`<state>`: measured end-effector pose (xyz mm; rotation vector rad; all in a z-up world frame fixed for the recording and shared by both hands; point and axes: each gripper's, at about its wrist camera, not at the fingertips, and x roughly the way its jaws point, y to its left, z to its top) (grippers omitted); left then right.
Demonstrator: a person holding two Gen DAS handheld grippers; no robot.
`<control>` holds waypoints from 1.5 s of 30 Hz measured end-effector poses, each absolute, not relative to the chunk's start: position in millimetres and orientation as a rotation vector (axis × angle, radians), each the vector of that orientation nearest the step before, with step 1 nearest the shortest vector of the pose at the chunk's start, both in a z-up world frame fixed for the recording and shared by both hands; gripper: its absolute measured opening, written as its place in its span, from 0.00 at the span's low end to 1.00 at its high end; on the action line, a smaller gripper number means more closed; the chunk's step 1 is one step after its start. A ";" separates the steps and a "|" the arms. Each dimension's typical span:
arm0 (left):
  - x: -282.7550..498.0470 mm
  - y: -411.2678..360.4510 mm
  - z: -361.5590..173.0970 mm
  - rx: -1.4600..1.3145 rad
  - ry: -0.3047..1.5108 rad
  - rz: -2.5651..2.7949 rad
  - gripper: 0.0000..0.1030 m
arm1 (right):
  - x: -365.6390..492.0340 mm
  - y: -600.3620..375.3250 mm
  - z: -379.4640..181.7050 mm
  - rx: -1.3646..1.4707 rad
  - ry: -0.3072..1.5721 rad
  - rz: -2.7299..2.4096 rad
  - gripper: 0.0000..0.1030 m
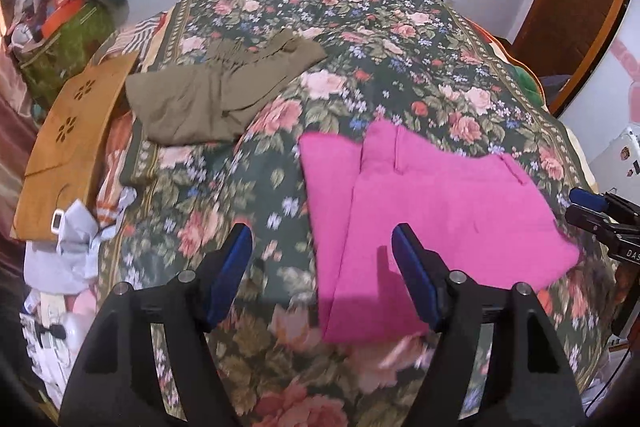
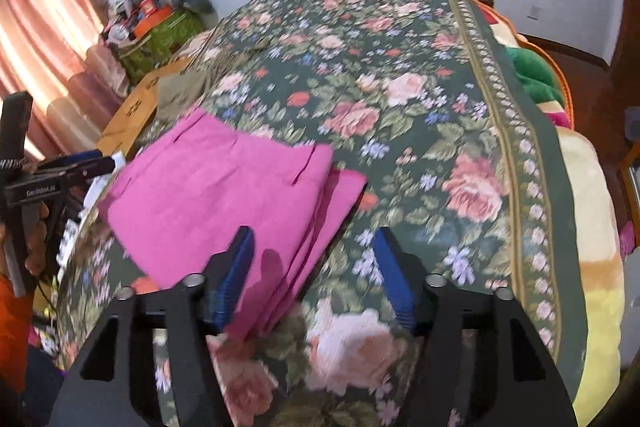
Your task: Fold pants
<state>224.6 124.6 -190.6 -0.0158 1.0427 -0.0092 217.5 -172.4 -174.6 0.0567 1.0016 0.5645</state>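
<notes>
Pink pants [image 1: 432, 211] lie folded flat on a floral bedspread [image 1: 360, 39]; they also show in the right wrist view [image 2: 216, 195]. My left gripper [image 1: 322, 247] is open and empty, hovering above the pants' left edge. My right gripper [image 2: 314, 251] is open and empty, hovering above the pants' right edge and the bedspread [image 2: 400, 67]. The right gripper shows at the left wrist view's right edge [image 1: 592, 211], and the left gripper at the right wrist view's left edge [image 2: 76, 163].
Olive-brown pants [image 1: 216, 95] lie crumpled at the bed's far left. A tan cardboard piece [image 1: 68, 143] and loose clothes [image 1: 80, 239] lie beside the bed on the left. A cluttered green box [image 1: 68, 39] stands by the wall. A blanket [image 2: 592, 227] edges the bed's right.
</notes>
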 end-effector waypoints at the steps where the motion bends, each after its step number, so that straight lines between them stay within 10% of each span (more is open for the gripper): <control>1: 229.6 123.3 -190.3 -0.017 1.042 -0.018 0.71 | 220.7 -172.2 -174.7 0.061 1.000 0.557 0.61; 24: 306.9 133.4 -258.0 -0.175 1.213 -0.101 0.79 | 278.6 -149.5 -229.4 0.192 1.229 0.660 0.63; 30: 307.3 124.0 -256.4 -0.193 1.196 -0.178 0.44 | 281.3 -144.4 -231.3 0.193 1.224 0.662 0.48; 45: 299.9 102.0 -232.5 -0.019 1.116 -0.107 0.09 | 269.8 -131.2 -189.9 0.027 1.021 0.641 0.12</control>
